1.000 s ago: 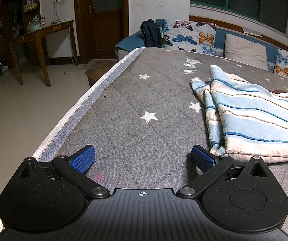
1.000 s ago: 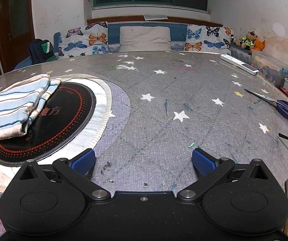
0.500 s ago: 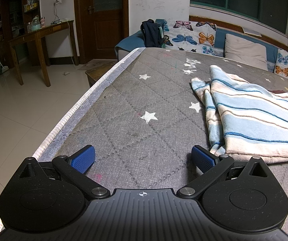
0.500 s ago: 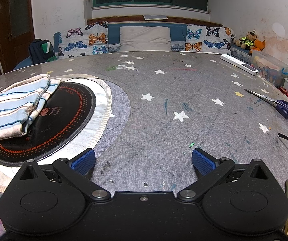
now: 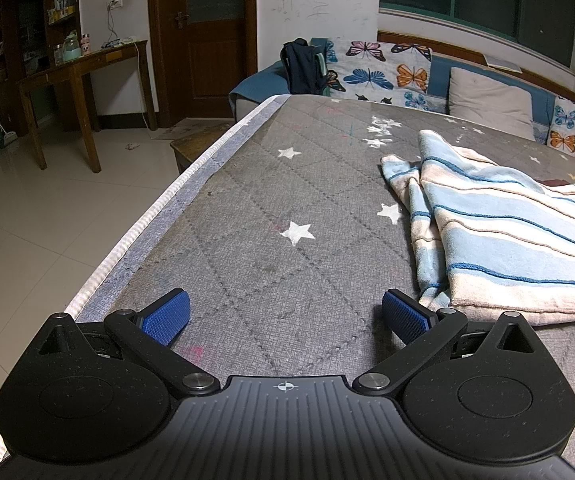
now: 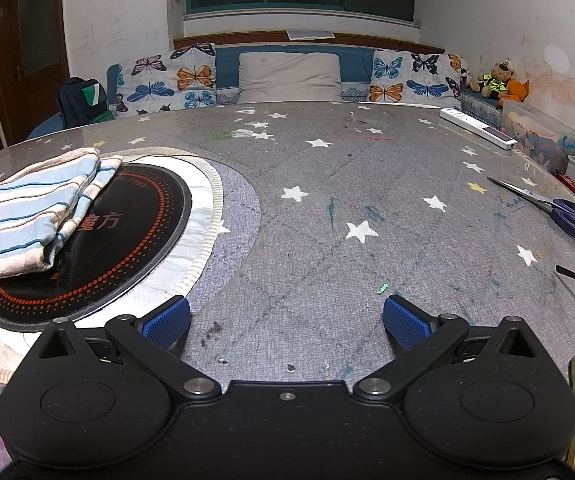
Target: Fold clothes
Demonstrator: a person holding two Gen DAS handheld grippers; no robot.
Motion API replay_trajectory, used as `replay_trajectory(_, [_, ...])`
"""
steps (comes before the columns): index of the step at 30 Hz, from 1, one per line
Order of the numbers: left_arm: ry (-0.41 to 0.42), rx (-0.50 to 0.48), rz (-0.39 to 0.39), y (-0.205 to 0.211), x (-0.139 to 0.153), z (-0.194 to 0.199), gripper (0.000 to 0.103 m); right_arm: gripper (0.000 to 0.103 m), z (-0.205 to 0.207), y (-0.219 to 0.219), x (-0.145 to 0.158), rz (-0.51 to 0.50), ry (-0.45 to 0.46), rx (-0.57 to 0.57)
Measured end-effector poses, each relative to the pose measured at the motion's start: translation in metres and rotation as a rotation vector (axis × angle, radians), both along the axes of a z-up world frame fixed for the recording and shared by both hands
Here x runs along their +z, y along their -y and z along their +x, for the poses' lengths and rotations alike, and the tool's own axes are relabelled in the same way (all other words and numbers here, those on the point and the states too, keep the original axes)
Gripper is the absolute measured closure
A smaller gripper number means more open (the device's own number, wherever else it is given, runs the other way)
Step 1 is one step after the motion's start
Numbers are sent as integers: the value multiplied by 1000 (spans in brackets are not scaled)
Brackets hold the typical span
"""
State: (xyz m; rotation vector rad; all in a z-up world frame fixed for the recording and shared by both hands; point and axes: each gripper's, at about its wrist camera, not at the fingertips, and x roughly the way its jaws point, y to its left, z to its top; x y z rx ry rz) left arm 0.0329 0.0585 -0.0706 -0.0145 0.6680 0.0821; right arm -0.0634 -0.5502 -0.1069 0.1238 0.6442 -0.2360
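Both the left gripper [image 5: 285, 316] and the right gripper [image 6: 286, 320] rest with jaws spread and empty on the desk [image 6: 327, 184], the striped cloth [image 5: 519, 240] lying just right of the left jaws, looking soft, light and limp, best pinched at a corner hem.

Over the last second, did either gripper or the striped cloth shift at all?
Nothing visibly changed. The left gripper and right gripper sit with jaws open and empty over the star-print cover, and the striped cloth lies bunched in the same place, partly over the round black pad.
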Motion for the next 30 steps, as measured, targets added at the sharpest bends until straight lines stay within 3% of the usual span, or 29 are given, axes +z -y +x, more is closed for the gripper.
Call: replay_trajectory(30, [0, 0, 1, -1, 0, 1, 0, 0, 0, 0, 0, 0, 0, 0])
